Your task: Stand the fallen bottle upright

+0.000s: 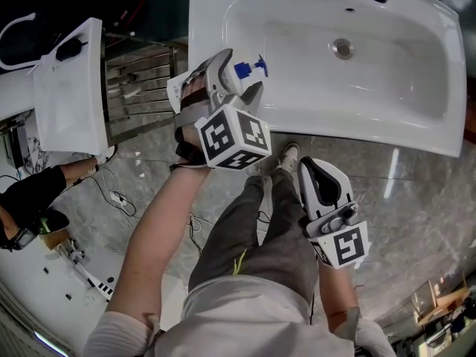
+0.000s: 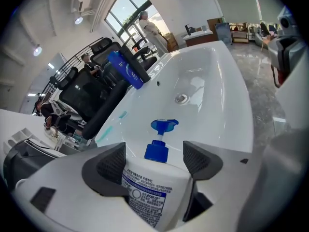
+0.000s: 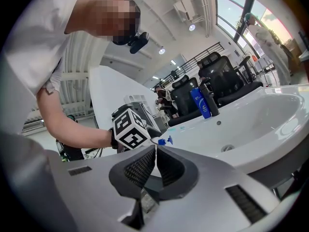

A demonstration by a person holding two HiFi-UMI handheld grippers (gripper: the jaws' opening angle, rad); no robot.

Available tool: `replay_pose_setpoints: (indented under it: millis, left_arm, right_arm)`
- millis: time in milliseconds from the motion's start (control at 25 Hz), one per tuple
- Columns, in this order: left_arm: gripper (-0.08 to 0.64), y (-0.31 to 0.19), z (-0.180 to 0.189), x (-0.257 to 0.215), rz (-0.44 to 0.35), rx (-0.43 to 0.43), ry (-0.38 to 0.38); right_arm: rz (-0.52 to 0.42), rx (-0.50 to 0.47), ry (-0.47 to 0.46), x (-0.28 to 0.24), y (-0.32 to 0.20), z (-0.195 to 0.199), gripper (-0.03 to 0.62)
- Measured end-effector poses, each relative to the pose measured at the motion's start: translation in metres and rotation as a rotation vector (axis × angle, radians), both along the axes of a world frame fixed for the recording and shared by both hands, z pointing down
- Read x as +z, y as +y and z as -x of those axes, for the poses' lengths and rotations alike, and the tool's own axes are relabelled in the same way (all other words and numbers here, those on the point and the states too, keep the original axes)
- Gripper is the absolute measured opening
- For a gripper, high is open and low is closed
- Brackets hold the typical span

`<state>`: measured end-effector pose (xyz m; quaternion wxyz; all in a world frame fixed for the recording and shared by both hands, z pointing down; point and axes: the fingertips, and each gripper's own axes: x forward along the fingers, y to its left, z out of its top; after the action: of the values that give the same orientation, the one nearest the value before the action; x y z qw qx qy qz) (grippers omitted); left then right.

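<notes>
Nearest the head camera are the person's pale shirt (image 1: 245, 318) and grey trousers (image 1: 256, 229). Beyond them the left gripper (image 1: 239, 88) reaches down over the near left corner of the sink (image 1: 416, 73), a glossy white basin with rounded edges. Its jaws straddle the bottle (image 1: 251, 68), which appears to lie tipped over on the rim, pump toward the bowl.

In the left gripper view, the dark ribbed pads (image 2: 112, 164) sit against both sides of the smooth white plastic body, which has a printed label and a blue pump collar. The grasp looks made; raising the bottle onto its base is still to do.

In the right gripper view, the right gripper (image 3: 155, 164) has its ribbed jaws pressed together on nothing, well apart from the bottle.
</notes>
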<state>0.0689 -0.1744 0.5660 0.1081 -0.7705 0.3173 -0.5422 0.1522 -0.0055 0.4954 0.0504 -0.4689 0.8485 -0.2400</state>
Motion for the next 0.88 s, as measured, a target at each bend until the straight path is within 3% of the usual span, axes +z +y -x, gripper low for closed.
replay_pose_setpoints:
  millis: [200, 320, 440, 520, 880]
  left_arm:
    - [0.371, 0.001, -0.002, -0.002, -0.003, 0.014, -0.017]
    - [0.249, 0.004, -0.002, -0.004, -0.011, 0.057, -0.111]
    - [0.226, 0.003, -0.003, -0.001, 0.023, 0.103, -0.223]
    - [0.151, 0.003, -0.004, 0.001, 0.033, 0.136, -0.264]
    - [0.144, 0.002, -0.011, 0.002, 0.035, 0.159, -0.258]
  right_arm:
    - [0.003, -0.005, 0.003, 0.001, -0.002, 0.002, 0.037]
    - [0.003, -0.009, 0.001, 0.001, -0.004, 0.003, 0.037]
    - [0.002, -0.009, -0.003, -0.001, -0.006, 0.005, 0.037]
    - [-0.001, -0.01, -0.005, -0.004, -0.007, 0.006, 0.037]
    - [-0.006, -0.002, -0.008, -0.009, -0.011, 0.003, 0.037]
